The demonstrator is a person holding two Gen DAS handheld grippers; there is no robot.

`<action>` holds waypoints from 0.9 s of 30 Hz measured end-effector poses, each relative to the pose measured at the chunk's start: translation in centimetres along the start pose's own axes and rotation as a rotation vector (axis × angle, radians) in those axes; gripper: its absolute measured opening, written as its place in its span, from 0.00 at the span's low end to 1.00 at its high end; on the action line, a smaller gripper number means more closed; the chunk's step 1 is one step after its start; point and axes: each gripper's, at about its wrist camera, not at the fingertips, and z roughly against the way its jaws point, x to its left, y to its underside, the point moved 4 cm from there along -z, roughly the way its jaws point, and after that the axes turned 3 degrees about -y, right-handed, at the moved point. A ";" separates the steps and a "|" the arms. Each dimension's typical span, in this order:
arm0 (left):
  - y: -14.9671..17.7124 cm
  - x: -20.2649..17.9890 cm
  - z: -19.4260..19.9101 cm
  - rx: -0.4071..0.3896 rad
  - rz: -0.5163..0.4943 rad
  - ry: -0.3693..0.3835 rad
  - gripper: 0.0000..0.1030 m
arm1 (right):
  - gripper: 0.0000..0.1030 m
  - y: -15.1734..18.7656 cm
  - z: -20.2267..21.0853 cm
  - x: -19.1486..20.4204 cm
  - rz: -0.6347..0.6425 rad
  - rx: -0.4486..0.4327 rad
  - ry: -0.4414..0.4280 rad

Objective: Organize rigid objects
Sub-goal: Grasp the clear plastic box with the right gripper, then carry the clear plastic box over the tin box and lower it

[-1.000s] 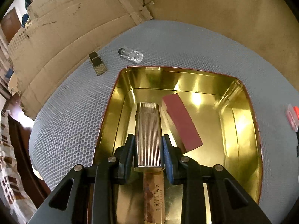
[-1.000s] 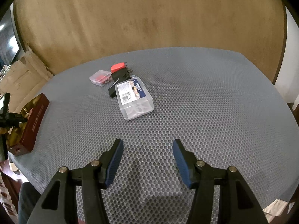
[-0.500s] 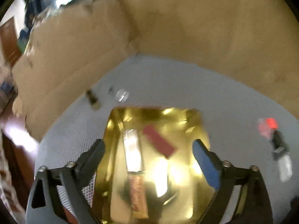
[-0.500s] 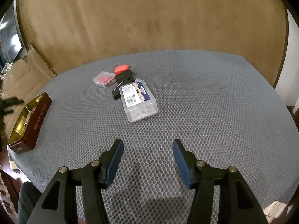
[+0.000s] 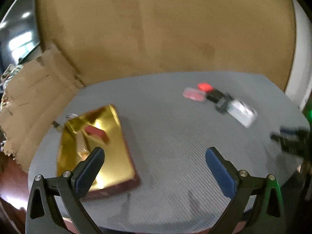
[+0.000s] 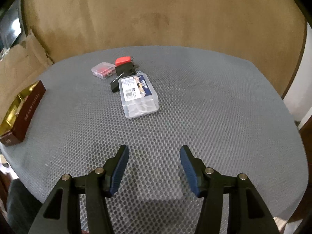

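Note:
A gold tin (image 5: 109, 156) with dark red sides (image 6: 29, 107) sits at the left of the grey mat. A dark red box (image 5: 95, 131) and a blurred silver lighter (image 5: 81, 142) lie in it. My left gripper (image 5: 154, 152) hangs above the mat just right of the tin, its jaws opening wide with nothing between them. A clear plastic case (image 6: 138, 95), a black device (image 6: 120, 74), a red item (image 6: 123, 60) and a small clear box with red contents (image 6: 102, 70) cluster at the far middle. My right gripper (image 6: 154, 149) stands open and empty, well short of the case.
Cardboard (image 6: 17, 64) leans beyond the mat's left edge, and a tan wall closes the back. A small glass bottle (image 5: 71, 116) lies on the mat behind the tin. Bare grey mat (image 6: 204, 101) stretches to the right of the cluster.
My left gripper has let go of the silver lighter inside the tin, spread its jaws wide, risen and swung right. The right gripper has barely moved.

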 end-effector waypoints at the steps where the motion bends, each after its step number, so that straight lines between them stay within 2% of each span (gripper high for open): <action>1: 0.4 -0.8 -0.1 0.005 -0.006 0.010 0.99 | 0.55 -0.4 -0.2 0.1 0.016 -0.001 0.007; 4: 2.0 -3.4 0.1 0.027 -0.014 0.058 0.99 | 0.55 -1.8 -1.4 0.6 0.065 0.003 0.018; 7: 3.5 -5.1 0.5 0.047 -0.007 0.112 0.99 | 0.55 -3.3 -2.8 1.3 0.091 0.002 -0.010; 11: 5.6 -5.4 1.3 0.070 0.004 0.143 1.00 | 0.55 -5.5 -4.9 2.6 0.116 0.001 -0.117; 14: 7.0 -4.8 1.1 0.103 0.040 0.178 0.99 | 0.55 -6.9 -6.3 3.2 0.174 0.000 -0.108; 16: 7.6 -4.4 1.0 0.115 0.055 0.170 0.99 | 0.55 -7.9 -7.7 3.2 0.195 0.013 -0.088; 17: 7.8 -4.2 0.9 0.118 0.062 0.168 0.99 | 0.58 -8.2 -8.1 3.1 0.200 0.009 -0.072; 18: 8.0 -3.8 0.7 0.123 0.077 0.168 0.99 | 0.61 -8.7 -8.7 2.8 0.192 0.017 -0.078; 20: 8.1 -3.4 0.3 0.134 0.097 0.169 0.99 | 0.64 -9.1 -10.2 2.6 0.151 0.056 -0.148; 23: 8.4 -3.3 0.0 0.143 0.106 0.169 0.99 | 0.64 -8.7 -12.4 2.5 0.143 0.109 -0.157; 27: 8.6 -3.5 0.1 0.133 0.094 0.171 0.99 | 0.62 -8.3 -12.2 2.0 0.115 0.061 -0.181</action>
